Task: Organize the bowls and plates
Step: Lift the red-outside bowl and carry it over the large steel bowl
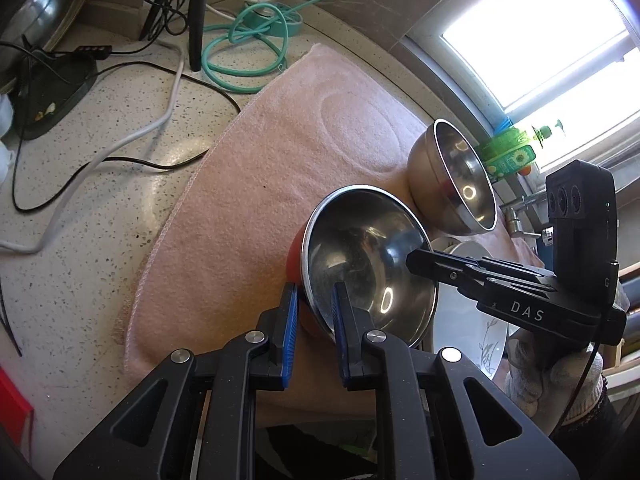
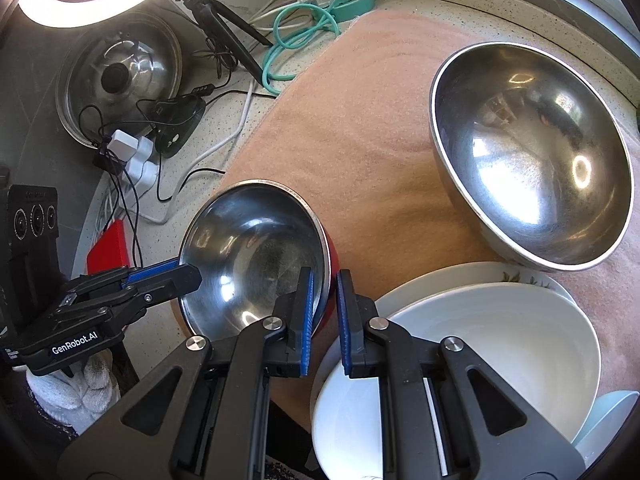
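Note:
A small bowl (image 1: 360, 264) (image 2: 248, 252), red outside and steel inside, is over the pink towel (image 1: 280, 140) (image 2: 360, 120). My left gripper (image 1: 316, 308) (image 2: 188, 274) is shut on its rim, one blue pad inside and one against the red wall. My right gripper (image 2: 325, 296) (image 1: 414, 258) is shut on the opposite rim in the same way. A larger steel bowl (image 1: 460, 176) (image 2: 532, 160) stands empty on the towel beyond. A white bowl (image 2: 480, 340) (image 1: 480, 320) rests on a leaf-patterned plate (image 2: 532, 276) beside the right gripper.
Black and white cables (image 1: 120, 120) and a green cable coil (image 1: 248, 48) (image 2: 296, 36) lie on the speckled counter (image 1: 80, 280). A pot lid (image 2: 120, 76), tripod legs (image 2: 228, 28), chargers (image 2: 132, 152) and a red box (image 2: 110, 248) crowd the left. The window ledge holds a green bottle (image 1: 512, 152).

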`<act>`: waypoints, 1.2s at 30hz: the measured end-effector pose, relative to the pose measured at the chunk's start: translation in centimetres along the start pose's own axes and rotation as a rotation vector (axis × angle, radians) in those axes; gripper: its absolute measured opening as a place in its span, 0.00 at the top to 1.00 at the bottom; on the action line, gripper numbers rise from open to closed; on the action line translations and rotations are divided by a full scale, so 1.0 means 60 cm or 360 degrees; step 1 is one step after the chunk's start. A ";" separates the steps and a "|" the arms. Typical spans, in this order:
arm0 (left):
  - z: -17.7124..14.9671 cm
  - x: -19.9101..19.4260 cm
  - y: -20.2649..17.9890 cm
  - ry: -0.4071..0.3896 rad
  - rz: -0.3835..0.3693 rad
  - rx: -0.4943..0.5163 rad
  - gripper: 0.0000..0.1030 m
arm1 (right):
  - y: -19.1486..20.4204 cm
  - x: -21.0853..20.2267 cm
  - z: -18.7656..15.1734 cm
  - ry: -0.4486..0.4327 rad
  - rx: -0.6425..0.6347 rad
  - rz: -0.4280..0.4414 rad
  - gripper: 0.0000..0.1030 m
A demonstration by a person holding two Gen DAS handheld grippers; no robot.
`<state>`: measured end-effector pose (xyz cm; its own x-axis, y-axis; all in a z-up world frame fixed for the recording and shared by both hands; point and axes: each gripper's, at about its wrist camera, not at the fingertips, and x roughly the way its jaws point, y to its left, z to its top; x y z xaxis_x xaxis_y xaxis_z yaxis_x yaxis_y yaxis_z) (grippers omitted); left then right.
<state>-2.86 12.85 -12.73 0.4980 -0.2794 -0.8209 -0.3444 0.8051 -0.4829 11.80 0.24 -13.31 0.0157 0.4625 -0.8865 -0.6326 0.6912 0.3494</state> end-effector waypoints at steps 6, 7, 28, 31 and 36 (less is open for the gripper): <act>0.023 -0.026 -0.023 -0.0063 -0.0032 0.0059 0.86 | -0.003 -0.048 0.008 -0.0105 0.0045 0.0027 0.89; 0.028 -0.030 -0.029 -0.0074 -0.0040 0.0072 0.86 | -0.004 -0.057 0.011 -0.0124 0.0052 0.0027 0.89; 0.165 0.019 -0.193 -0.0096 -0.0171 0.0442 0.86 | -0.128 -0.160 0.057 -0.0358 0.0315 -0.0121 0.89; 0.180 0.039 -0.214 -0.0070 -0.0177 0.0480 0.86 | -0.151 -0.159 0.061 -0.0360 0.0348 -0.0157 0.89; 0.197 0.083 -0.234 0.0010 -0.0171 0.0517 0.86 | -0.188 -0.143 0.069 -0.0339 0.0406 -0.0199 0.89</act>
<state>13.85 6.34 -6.47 0.5124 -0.3739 -0.7731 -0.0182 0.8953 -0.4451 21.99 -9.22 -8.36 0.2592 0.4525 -0.8533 -0.4020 0.8538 0.3307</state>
